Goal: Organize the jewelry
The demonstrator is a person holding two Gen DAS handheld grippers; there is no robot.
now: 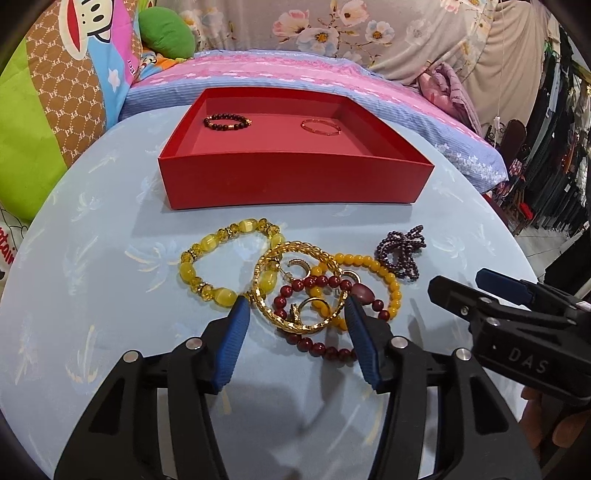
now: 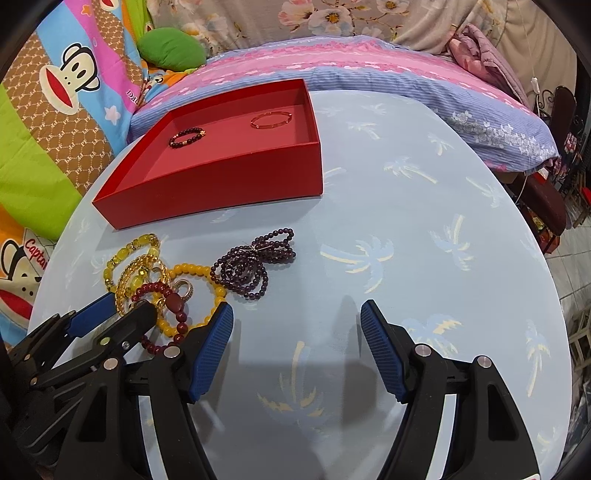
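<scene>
A red box (image 1: 295, 181) (image 2: 221, 181) holds a dark bead bracelet (image 1: 226, 121) (image 2: 186, 137) and a thin gold bangle (image 1: 320, 127) (image 2: 271, 120). In front of it lies a pile: a yellow stone bracelet (image 1: 207, 266) (image 2: 110, 264), a gold twisted bangle (image 1: 295, 325) (image 2: 123, 299), an amber bead bracelet (image 1: 391, 284) (image 2: 192, 269), a dark red bead bracelet (image 1: 317, 347) (image 2: 177, 317) and a purple bead strand (image 1: 400, 253) (image 2: 251, 264). My left gripper (image 1: 297, 314) (image 2: 112, 314) is open, its fingers astride the gold bangle. My right gripper (image 2: 297, 317) (image 1: 458, 288) is open and empty over bare table, right of the pile.
The round table (image 2: 406, 221) has a light blue palm-print cloth. A bed with pink and blue bedding (image 1: 295, 74), a green cushion (image 1: 166, 33) and a cartoon monkey quilt (image 2: 55, 110) lies behind. Clothes racks (image 1: 561, 147) stand at the right.
</scene>
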